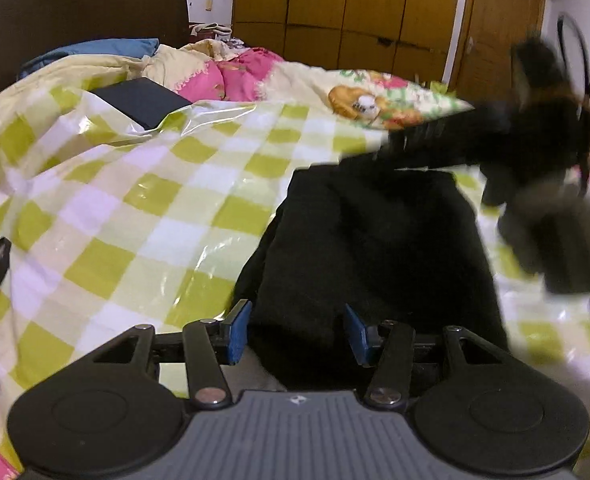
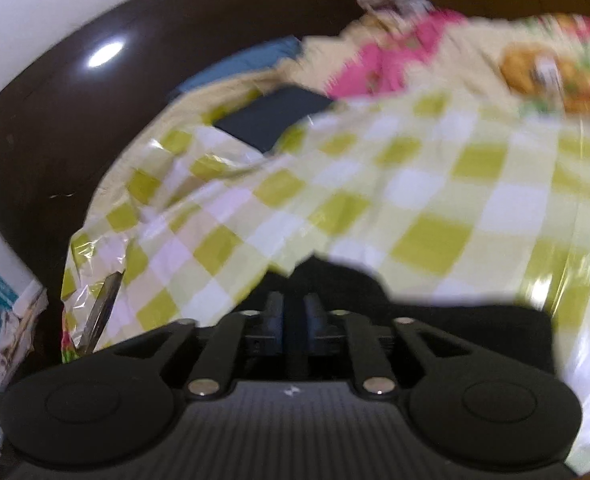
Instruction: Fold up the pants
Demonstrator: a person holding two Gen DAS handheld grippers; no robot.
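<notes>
Honestly, my left gripper [image 1: 297, 330] is spread around the pants [image 1: 375, 248] on the checked sheet [image 1: 155, 200]; my right gripper [image 2: 294, 320] is barely parted, cloth between. Either could snag a single layer, skewing the fold.

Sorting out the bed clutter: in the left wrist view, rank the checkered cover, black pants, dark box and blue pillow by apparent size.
1. checkered cover
2. black pants
3. dark box and blue pillow: alike, both far off, so unranked.

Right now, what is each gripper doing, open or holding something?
Left gripper: open, black pants lying between its jaws, unpinched.
Right gripper: narrow gap, over the pants; grip cannot be told.
</notes>
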